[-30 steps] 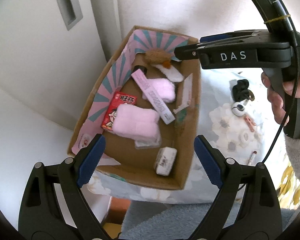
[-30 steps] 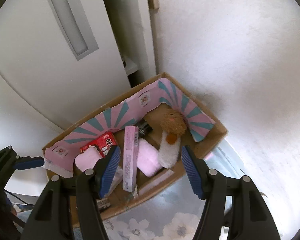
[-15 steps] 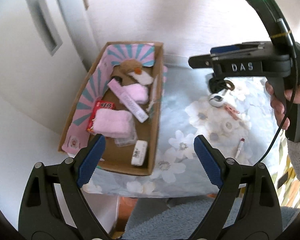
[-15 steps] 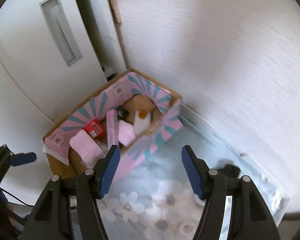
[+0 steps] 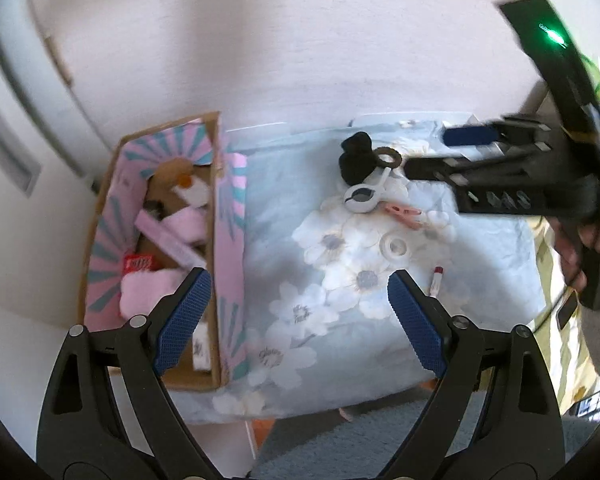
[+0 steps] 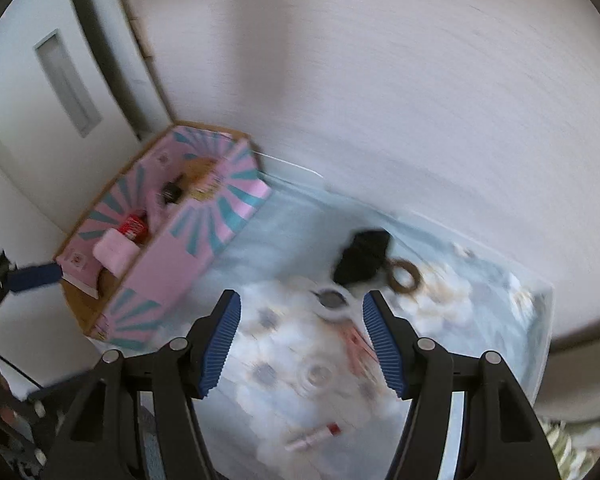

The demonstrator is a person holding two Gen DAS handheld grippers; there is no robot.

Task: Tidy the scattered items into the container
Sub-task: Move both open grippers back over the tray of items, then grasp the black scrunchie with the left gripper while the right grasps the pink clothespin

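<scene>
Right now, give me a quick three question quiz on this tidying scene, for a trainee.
1. True or false: the black hair tie already lies inside the cardboard box.
2. Multiple choice: what lies on the floral cloth nearest the white tape roll? A) pink clothespin B) red snack pack C) plush toy
3. Fill in: the left gripper and the right gripper both stand ____, with nothing between their pads.

Key: 1 false; 2 A; 3 open.
</scene>
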